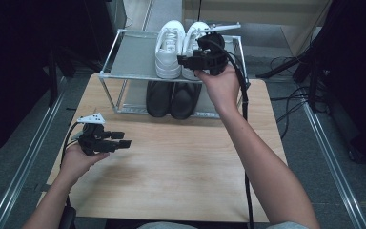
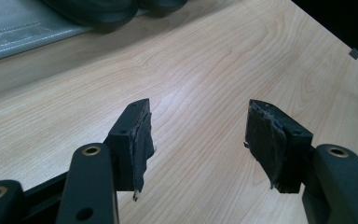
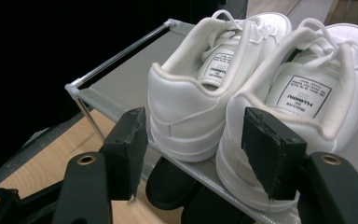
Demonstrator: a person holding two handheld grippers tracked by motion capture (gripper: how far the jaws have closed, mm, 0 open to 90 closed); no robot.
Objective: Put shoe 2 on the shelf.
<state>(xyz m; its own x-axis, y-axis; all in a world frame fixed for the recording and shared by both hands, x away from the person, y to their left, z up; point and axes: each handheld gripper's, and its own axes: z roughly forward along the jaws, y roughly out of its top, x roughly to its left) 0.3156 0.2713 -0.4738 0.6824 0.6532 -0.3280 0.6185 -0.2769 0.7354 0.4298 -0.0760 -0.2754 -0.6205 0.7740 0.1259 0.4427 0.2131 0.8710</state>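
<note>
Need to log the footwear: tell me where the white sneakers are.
In the high view the white sneakers stand side by side on the top shelf of the shoe rack, toward its right, directly above the black shoes, with the right gripper at their heels.

A recording lab: dark curtains point(image 1: 9, 71), floor cables point(image 1: 290, 102).

A pair of black shoes point(image 1: 170, 98) is sitting on the lower shelf of a metal rack point(image 1: 124, 67), which is standing on a wooden table point(image 1: 171, 162).

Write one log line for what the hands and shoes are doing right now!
right gripper: open, at white shoes on rack top | left gripper: open, empty, over table | black shoes: lower shelf
</note>
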